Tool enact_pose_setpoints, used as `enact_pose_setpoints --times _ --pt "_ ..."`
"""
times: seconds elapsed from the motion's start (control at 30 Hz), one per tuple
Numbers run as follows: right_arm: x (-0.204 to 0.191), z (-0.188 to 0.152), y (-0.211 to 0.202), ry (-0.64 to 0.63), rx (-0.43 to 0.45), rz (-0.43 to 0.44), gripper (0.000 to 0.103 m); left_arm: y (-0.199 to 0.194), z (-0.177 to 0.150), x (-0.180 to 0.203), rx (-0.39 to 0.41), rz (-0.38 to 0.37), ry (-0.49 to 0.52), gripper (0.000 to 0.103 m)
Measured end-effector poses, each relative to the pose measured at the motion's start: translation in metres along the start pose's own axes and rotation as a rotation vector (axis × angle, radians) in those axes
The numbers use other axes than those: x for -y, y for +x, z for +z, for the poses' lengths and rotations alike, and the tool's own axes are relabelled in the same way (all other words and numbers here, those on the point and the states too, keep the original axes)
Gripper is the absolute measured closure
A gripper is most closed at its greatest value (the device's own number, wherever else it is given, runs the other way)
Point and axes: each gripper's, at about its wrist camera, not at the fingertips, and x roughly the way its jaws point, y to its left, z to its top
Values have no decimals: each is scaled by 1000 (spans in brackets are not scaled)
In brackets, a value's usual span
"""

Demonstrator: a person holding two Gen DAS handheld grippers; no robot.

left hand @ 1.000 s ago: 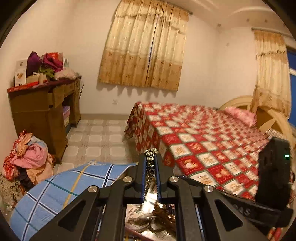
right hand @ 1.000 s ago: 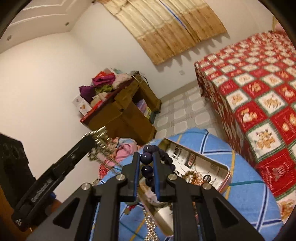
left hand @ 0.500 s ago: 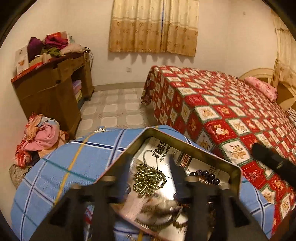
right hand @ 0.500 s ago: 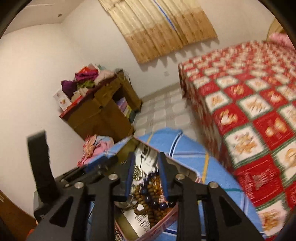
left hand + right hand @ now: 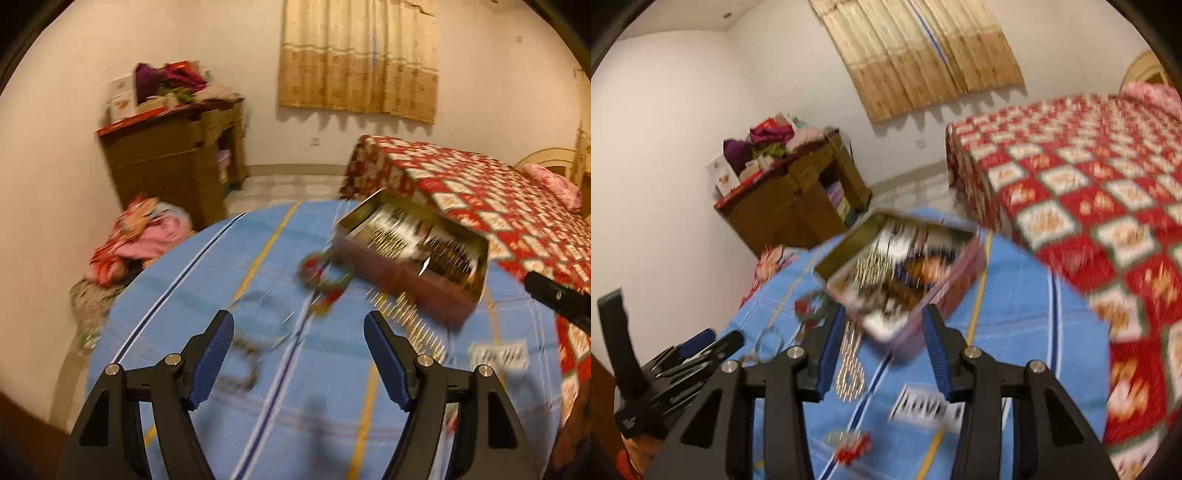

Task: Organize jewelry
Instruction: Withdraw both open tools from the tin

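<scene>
An open tin box (image 5: pixel 410 266) holding chains and dark beads sits on a round table with a blue striped cloth (image 5: pixel 280 398); it also shows in the right wrist view (image 5: pixel 905 273). Loose jewelry lies on the cloth: a red-and-green bracelet (image 5: pixel 323 275), a thin ring-shaped piece (image 5: pixel 258 325), a pale bead chain (image 5: pixel 851 365) and a small red piece (image 5: pixel 855 448). My left gripper (image 5: pixel 299 354) is open and empty above the cloth. My right gripper (image 5: pixel 882 343) is open and empty just in front of the box. Both views are motion-blurred.
A bed with a red patterned cover (image 5: pixel 480 195) stands right of the table. A wooden cabinet (image 5: pixel 173 158) piled with clothes stands at the left wall, with a heap of clothes (image 5: pixel 136 236) on the floor. The left gripper shows in the right wrist view (image 5: pixel 676 365).
Both grippers have let go of their bead strings into the box, opened wide and pulled back from it. The jewelry now lies in the box.
</scene>
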Motion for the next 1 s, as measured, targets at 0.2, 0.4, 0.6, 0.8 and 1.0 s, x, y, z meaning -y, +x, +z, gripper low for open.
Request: enact_pose_setpoints --times 0.2,0.4,0.6,0.8,1.0 --pt "-18 -26 -8 -32 -45 20 56 -17 -45 -56 -51 77 -146 30" --pt "-37 -40 -13 -70 -69 46 56 -23 -61 -73 -50 104 -188 30" --pt "-49 -50 -15 -96 -90 64 56 -14 -55 -63 -49 37 -180 30" --pt "-50 -53 -16 -98 -98 62 56 14 -37 -62 -65 50 -199 30" --pt "-47 -52 -16 -94 -95 58 56 42 -26 -68 -76 122 -225 37"
